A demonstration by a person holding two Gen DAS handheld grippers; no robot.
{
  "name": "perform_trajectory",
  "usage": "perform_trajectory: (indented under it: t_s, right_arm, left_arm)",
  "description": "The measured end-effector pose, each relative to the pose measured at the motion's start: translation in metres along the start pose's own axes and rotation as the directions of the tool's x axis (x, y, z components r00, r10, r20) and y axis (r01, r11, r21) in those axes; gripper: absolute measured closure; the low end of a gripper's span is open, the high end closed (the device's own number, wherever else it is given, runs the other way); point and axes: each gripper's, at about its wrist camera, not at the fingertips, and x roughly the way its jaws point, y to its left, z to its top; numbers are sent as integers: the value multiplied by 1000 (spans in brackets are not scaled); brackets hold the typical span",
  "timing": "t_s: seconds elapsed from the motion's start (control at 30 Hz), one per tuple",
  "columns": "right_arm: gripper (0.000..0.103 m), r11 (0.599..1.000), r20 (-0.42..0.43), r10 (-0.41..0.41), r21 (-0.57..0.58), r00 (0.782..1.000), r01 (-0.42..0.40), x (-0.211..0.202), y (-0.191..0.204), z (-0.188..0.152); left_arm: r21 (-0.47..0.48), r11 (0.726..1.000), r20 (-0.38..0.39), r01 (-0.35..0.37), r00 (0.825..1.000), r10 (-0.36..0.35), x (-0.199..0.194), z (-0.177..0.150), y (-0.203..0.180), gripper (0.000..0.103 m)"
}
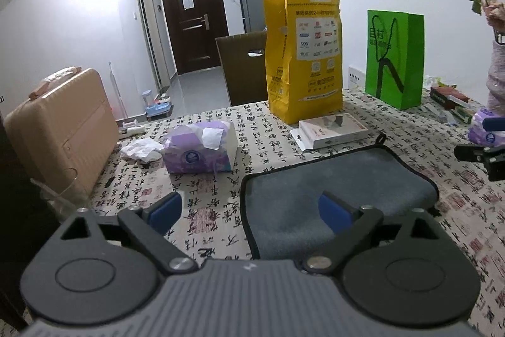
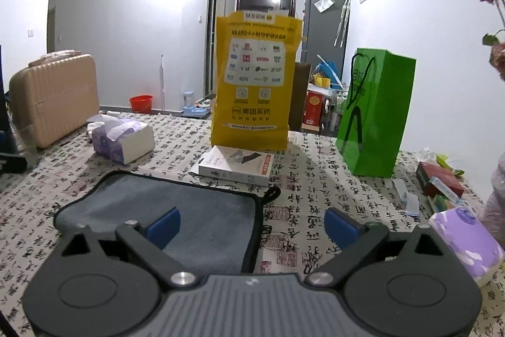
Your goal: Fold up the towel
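Nearest the lens in both wrist views: black gripper housing with blue-padded fingers. Left gripper (image 1: 251, 212) jaws spread wide, nothing between them; its right pad hangs over the towel's near left part, its left pad over bare cloth. Whether the pad touches the towel, cannot tell. Right gripper (image 2: 252, 226) jaws also spread, holding nothing; its left pad over the towel's near right part, its right pad over the surface (image 2: 303, 179), which wears a cloth printed with black calligraphy and red seals.

Containers:
- Yellow paper bag (image 2: 255, 81), upright, beyond the towel; top flap partly open, contents not visible.
- Green paper bag (image 2: 377, 112) with black cord handles, upright, to the right of the yellow one; contents not visible.
- Purple tissue pack (image 1: 200, 152), top torn open, white tissue poking out; a crumpled tissue (image 1: 140, 149) lies just beside it.
- Second purple pack (image 2: 467, 239) at the right edge of the surface.
- Beige suitcase (image 1: 60, 131) standing at the left end, shut.
- White flat box (image 2: 236, 166) lying between the towel and the yellow bag.

Towel (image 2: 164, 210): grey, dark stitched border, small black hanging loop at the far right corner. Lies flat on the surface in front of both grippers, looking doubled over, edges rounded and slightly puffed.
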Motion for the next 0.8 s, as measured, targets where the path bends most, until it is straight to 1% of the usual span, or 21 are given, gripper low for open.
perform_trajectory:
  t_s: [0.1, 0.27, 0.5, 0.8]
  right_arm:
    - [5, 1000, 16, 0, 0, 1000, 0, -16, 5, -1]
    - [3, 1000, 41, 7, -5, 999, -7, -39, 15, -1]
    - [2, 1000, 61, 16, -10, 998, -16, -69, 29, -11]
    - [2, 1000, 80, 12, 9, 997, -12, -103, 33, -26]
  left_arm:
    - [3, 1000, 12, 2, 1000, -2, -17, -4, 0, 8]
    - [8, 1000, 47, 4, 999, -4, -45, -11, 0, 4]
    - [7, 1000, 67, 2, 998, -3, -73, -22, 0, 2]
    - [-8, 1000, 96, 3, 995, -2, -102, -37, -1, 1]
